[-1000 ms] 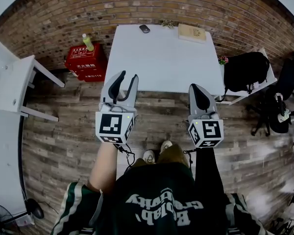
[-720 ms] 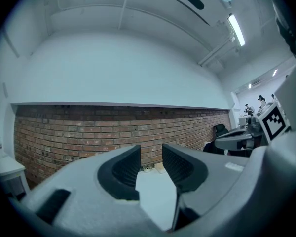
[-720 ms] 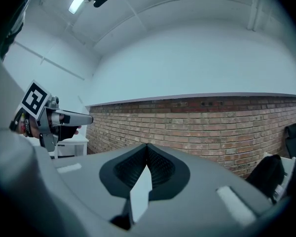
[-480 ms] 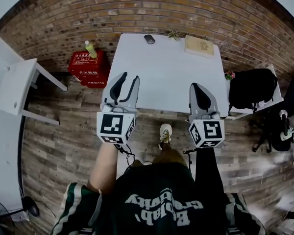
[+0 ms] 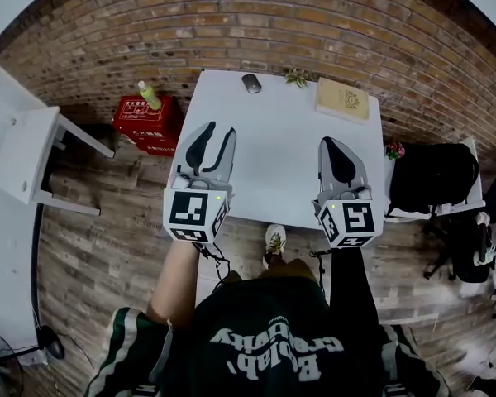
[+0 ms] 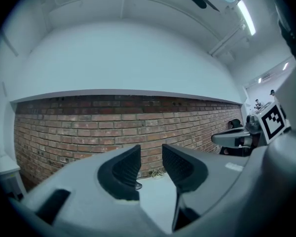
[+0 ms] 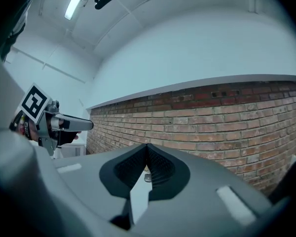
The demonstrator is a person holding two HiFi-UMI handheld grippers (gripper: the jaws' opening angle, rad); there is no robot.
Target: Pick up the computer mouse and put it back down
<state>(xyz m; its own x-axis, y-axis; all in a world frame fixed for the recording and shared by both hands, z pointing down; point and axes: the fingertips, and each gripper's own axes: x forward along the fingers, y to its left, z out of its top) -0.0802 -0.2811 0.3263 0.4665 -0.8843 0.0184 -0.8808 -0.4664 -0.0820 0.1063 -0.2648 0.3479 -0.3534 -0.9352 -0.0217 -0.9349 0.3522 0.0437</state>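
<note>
The dark computer mouse (image 5: 251, 83) lies at the far edge of the white table (image 5: 273, 180), near the brick wall. In the left gripper view the mouse (image 6: 137, 185) peeks out beside one jaw, far off. My left gripper (image 5: 216, 134) hangs over the table's near left part, open with nothing between its jaws. Over the near right part my right gripper (image 5: 331, 144) points level at the wall, its jaws shut and empty. Both stay well short of the mouse.
A small plant sprig (image 5: 298, 77) and a tan book (image 5: 342, 99) lie at the table's far right. A red box (image 5: 145, 116) with a green bottle (image 5: 149, 95) sits on the floor to the left. A white side table (image 5: 29, 151) stands further left, a black bag (image 5: 430, 176) right.
Both grippers have come forward with the person, from above the wooden floor to above the table's near edge. The table and mouse look nearer. The jaws have kept their positions.
</note>
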